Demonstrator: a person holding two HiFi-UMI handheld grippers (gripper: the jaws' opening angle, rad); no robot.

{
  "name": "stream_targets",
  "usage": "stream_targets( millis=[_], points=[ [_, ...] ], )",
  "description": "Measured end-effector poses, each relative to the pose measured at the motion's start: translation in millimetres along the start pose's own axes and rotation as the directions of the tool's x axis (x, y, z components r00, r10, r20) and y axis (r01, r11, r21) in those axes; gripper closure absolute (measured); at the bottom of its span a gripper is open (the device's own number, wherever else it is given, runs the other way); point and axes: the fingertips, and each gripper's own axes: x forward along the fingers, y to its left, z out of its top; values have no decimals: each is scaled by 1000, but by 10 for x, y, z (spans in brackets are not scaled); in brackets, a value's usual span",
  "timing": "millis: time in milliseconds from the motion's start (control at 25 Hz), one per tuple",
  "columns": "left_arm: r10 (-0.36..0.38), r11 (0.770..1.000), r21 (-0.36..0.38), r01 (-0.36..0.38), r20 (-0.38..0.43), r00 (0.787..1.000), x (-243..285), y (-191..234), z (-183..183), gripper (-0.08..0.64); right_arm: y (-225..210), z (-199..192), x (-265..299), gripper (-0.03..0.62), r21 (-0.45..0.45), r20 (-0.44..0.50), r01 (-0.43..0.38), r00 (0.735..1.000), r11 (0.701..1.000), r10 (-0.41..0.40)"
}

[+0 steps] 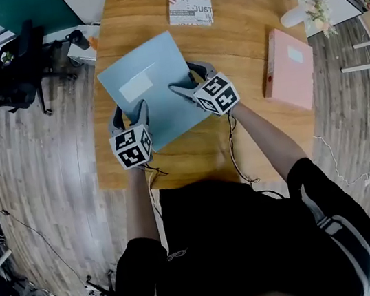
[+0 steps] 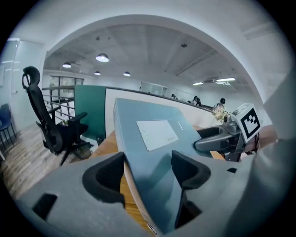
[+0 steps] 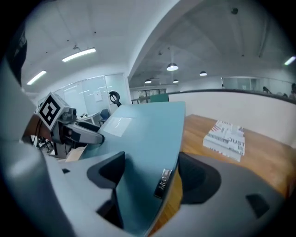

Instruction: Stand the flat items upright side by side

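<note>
Open-plan office, wood floor, and a long wooden bench with three flat things on it. The blue folder is the one in play. It's over the near-middle of the bench, tilted, with its near edge raised. I can't tell if the far edge is touching the wood.

The left tool is clamped on the folder's left side, one pad on the cover and one underneath. The right tool grips the right side the same way, next to a small metal tag on the edge. So both tools are holding the blue folder.

Looks to me like step one: tipping the first item upright. The pink folder lies flat at the right and the book lies flat at the far end, both well apart from it.

Next it needs swinging fully vertical and setting down square on its edge, with room beside it for the other two. I'd let go one side at a time, because a lone folder could easily flop over.
</note>
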Motion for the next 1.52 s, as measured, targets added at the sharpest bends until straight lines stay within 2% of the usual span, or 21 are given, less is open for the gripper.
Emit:
stream_targets(
  millis=[160, 280, 520, 800, 1000, 1120, 1320, 1440, 1520],
  points=[
    [65, 993, 94, -78, 136, 989, -217, -65, 278, 233, 59, 290, -164, 227, -109, 156, 47, 987, 993, -30],
    [87, 983, 141, -119, 215, 973, -351, -176, 348, 235, 109, 367, -327, 228, -150, 242, 85, 969, 985, -46],
    [107, 945, 256, -202, 342, 933, -599, -429, 366, 230, 232, 383, -657, 227, -193, 345, 167, 934, 967, -92],
    [110, 891, 356, -280, 430, 896, -725, -759, 334, 229, 193, 274, -984, 222, -192, 420, 283, 889, 940, -182],
    [138, 884, 358, -300, 414, 900, -858, -950, 205, 239, 230, 102, -1143, 222, -198, 420, 277, 891, 940, -174],
    [128, 887, 361, -289, 409, 903, -907, -1042, 125, 255, 212, 34, -1207, 226, -214, 423, 264, 893, 940, -154],
    [152, 893, 340, -293, 386, 910, -954, -1085, 25, 247, 225, -24, -1258, 241, -241, 421, 226, 901, 944, -108],
    [118, 897, 360, -256, 363, 924, -941, -1073, -33, 219, 242, -49, -1233, 219, -269, 401, 193, 913, 944, -72],
    [70, 917, 347, -199, 352, 933, -985, -1053, -20, 210, 235, -88, -1240, 191, -256, 379, 170, 923, 952, -64]
  ],
)
